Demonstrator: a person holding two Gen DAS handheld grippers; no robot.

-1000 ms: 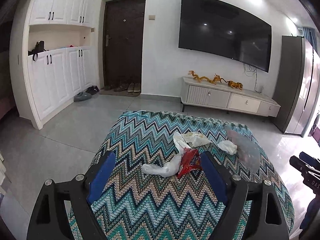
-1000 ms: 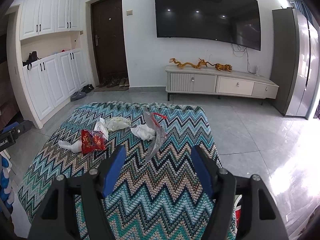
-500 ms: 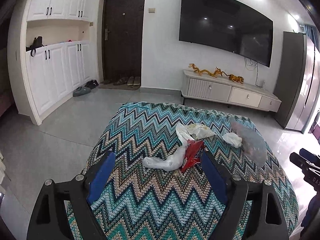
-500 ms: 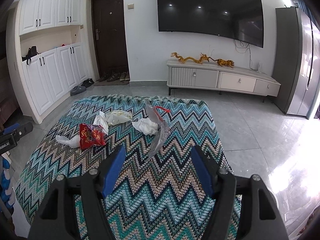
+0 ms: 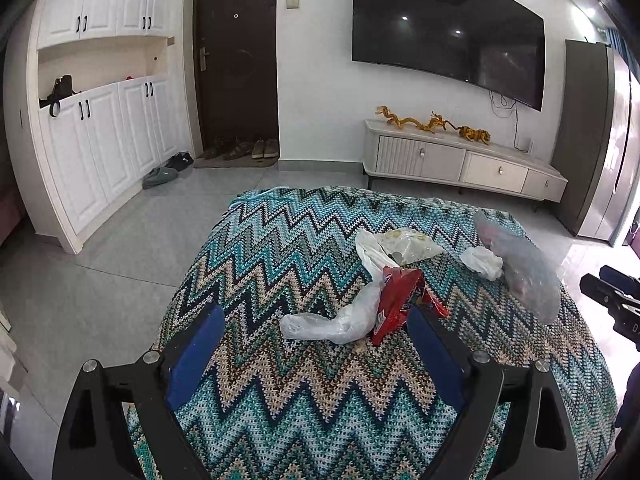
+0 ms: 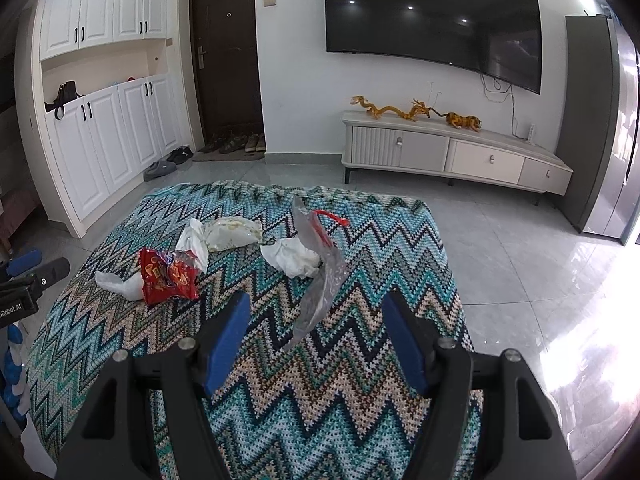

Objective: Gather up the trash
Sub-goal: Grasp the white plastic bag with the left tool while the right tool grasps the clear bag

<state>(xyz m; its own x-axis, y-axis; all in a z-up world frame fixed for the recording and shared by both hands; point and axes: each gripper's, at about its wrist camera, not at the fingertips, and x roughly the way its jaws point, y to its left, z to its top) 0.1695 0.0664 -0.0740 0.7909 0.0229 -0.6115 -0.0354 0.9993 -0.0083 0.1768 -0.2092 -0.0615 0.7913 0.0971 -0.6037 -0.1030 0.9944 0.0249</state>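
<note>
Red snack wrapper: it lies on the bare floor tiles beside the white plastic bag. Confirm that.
Not right. The red snack wrapper lies on the zigzag cloth, not on bare floor tiles; it is beside the white plastic bag, as the right wrist view shows.

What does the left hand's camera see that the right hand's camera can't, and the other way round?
Only the left wrist view shows the left gripper, open, with the white plastic bag ahead between its fingers. Only the right wrist view shows the right gripper, open, with the clear bag reaching between its fingers, and that bag's red strip. Both show the zigzag blanket, red snack wrapper, crumpled tissue, TV and door.
</note>
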